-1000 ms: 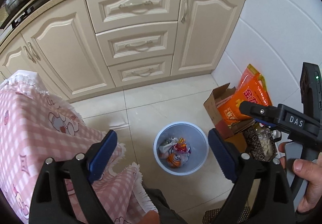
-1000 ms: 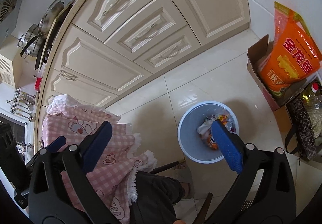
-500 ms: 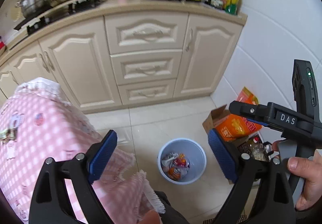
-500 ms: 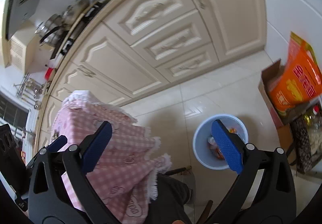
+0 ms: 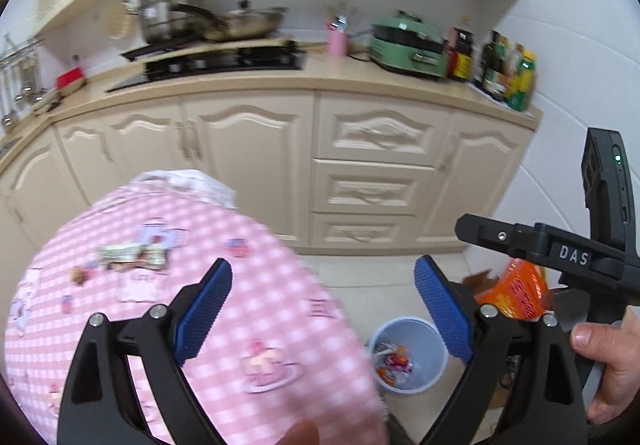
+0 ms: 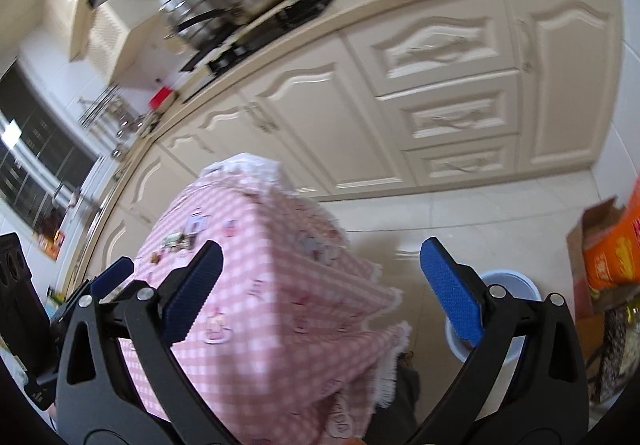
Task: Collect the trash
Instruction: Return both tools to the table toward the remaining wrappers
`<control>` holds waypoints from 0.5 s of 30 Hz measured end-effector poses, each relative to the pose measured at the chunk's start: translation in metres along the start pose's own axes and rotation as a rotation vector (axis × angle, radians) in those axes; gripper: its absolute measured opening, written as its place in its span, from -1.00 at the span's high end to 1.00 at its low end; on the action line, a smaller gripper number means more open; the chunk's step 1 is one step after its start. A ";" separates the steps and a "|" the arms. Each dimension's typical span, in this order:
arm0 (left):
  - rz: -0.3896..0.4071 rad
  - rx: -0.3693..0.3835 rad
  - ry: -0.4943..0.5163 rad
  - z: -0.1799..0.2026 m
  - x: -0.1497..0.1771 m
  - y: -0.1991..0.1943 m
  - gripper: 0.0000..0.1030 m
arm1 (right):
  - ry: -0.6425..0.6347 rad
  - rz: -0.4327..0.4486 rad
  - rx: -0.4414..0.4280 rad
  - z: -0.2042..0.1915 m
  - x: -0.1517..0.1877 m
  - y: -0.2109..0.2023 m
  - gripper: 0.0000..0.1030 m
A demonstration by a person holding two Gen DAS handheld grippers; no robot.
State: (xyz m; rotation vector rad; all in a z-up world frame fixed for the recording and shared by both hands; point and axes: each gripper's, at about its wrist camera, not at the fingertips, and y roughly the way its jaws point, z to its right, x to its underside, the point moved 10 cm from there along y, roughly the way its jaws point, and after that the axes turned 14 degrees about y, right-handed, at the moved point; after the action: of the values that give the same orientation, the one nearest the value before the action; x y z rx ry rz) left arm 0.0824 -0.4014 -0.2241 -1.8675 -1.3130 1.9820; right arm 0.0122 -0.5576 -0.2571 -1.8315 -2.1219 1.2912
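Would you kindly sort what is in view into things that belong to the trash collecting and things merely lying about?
Belongs to the job:
- wrapper and small scraps on the pink checked tablecloth
- blue bin with trash inside
- left claw, right claw, both open and empty

Just lying about:
- pots
- green cooker
- sauce bottles
- orange bag

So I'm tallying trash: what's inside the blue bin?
The blue bin holds crumpled wrappers, red, orange and white. Its near wall and the left gripper's finger hide the rest.
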 end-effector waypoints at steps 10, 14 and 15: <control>0.011 -0.202 -0.148 -0.122 0.048 -0.047 -0.76 | -0.165 -0.056 -0.055 -0.092 0.026 0.038 -0.88; -0.033 -0.286 -0.202 -0.178 0.087 -0.054 -0.76 | -0.261 -0.097 -0.067 -0.128 0.045 0.063 -0.88; -0.046 -0.299 -0.215 -0.190 0.095 -0.053 -0.76 | -0.293 -0.113 -0.071 -0.139 0.051 0.072 -0.88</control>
State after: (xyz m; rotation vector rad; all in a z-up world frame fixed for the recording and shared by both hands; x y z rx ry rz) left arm 0.1989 -0.2165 -0.2361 -1.7544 -1.7819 2.1093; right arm 0.1288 -0.4429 -0.2344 -1.6020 -2.4041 1.5585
